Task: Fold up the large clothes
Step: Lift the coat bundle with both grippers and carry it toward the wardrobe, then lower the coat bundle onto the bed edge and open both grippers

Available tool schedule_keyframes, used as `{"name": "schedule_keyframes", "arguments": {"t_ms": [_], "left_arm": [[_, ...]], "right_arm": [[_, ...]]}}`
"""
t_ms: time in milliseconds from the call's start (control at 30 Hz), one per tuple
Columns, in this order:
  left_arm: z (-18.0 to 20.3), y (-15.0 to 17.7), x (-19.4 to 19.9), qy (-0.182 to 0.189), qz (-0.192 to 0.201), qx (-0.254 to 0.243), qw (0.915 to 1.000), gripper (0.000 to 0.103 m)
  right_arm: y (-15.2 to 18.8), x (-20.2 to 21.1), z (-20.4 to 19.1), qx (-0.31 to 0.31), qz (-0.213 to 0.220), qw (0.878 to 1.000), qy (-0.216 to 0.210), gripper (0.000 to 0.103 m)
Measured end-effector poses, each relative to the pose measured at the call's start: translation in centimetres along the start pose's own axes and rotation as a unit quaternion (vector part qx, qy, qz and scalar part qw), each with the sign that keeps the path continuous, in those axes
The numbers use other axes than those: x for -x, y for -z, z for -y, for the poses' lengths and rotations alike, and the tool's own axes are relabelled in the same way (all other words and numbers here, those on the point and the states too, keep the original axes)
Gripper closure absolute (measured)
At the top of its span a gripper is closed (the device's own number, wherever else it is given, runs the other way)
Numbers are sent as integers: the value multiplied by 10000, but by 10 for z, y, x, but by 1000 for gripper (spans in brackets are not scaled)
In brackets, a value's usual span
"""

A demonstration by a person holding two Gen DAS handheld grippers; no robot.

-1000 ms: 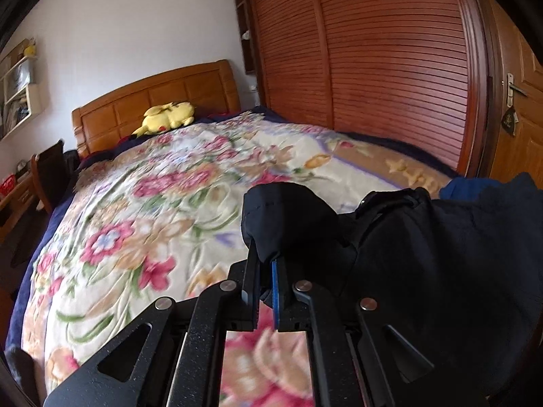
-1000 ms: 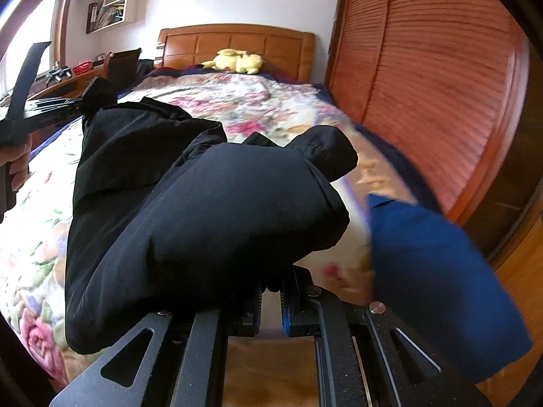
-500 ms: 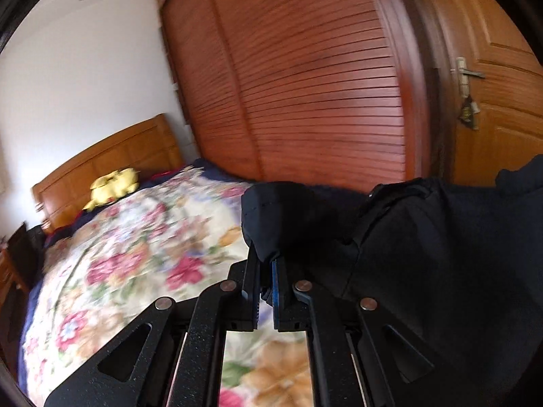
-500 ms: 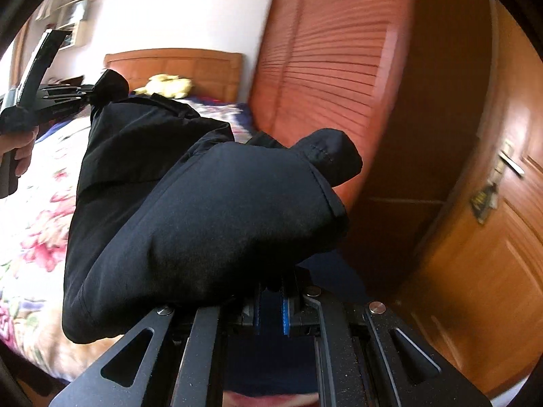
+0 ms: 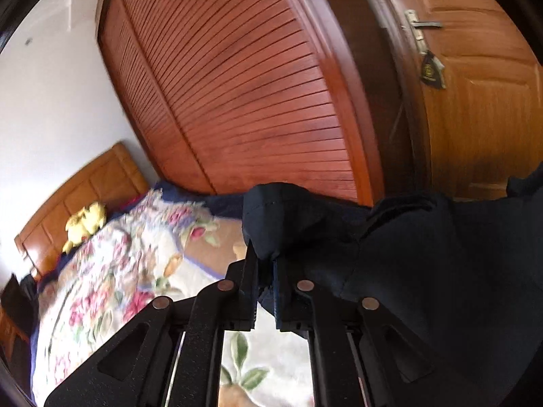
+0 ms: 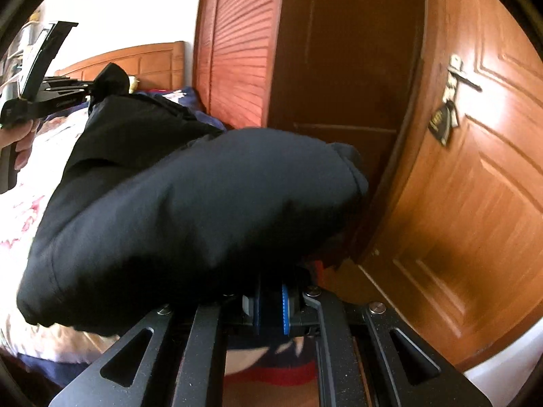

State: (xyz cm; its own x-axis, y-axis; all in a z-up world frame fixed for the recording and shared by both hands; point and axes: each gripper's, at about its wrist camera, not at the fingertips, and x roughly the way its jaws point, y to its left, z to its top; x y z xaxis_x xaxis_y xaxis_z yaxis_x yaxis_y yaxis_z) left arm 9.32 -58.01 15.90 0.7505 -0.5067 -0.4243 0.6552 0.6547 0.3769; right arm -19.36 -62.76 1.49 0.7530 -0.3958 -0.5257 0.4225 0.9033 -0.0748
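My left tool (image 5: 264, 268) clamped on bulky black padded jacket (image 6: 190, 217), my right tool (image 6: 271, 300) pinching its other end, held above floral bed quilt (image 5: 112, 278)

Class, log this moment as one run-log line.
left gripper: shut on black garment | right gripper: shut on black garment | garment lifted above bed
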Motion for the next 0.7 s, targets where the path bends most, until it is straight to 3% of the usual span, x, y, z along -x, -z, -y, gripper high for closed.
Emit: {"name": "schedule_keyframes", "arguments": {"t_ms": [167, 267, 433, 467, 533, 700], "left_arm": [[-6, 13, -7, 415, -289, 285, 9983, 87], [-13, 23, 1, 633, -386, 454, 9962, 81], [-22, 44, 46, 953, -243, 534, 9937, 76], [-21, 48, 58, 1010, -204, 519, 9933, 72], [-24, 55, 78, 1183, -148, 545, 9914, 64], [-25, 72, 127, 1616, 20, 568, 9852, 63]], "right_arm": [[22, -1, -3, -362, -146, 9992, -101, 95], [15, 2, -3, -535, -86, 9985, -108, 94], [10, 22, -18, -602, -24, 9982, 78, 89], [6, 23, -16, -643, -11, 9979, 112, 83], [1, 34, -15, -709, 111, 9971, 234, 80], [1, 77, -15, -765, 505, 9946, 477, 80]]}}
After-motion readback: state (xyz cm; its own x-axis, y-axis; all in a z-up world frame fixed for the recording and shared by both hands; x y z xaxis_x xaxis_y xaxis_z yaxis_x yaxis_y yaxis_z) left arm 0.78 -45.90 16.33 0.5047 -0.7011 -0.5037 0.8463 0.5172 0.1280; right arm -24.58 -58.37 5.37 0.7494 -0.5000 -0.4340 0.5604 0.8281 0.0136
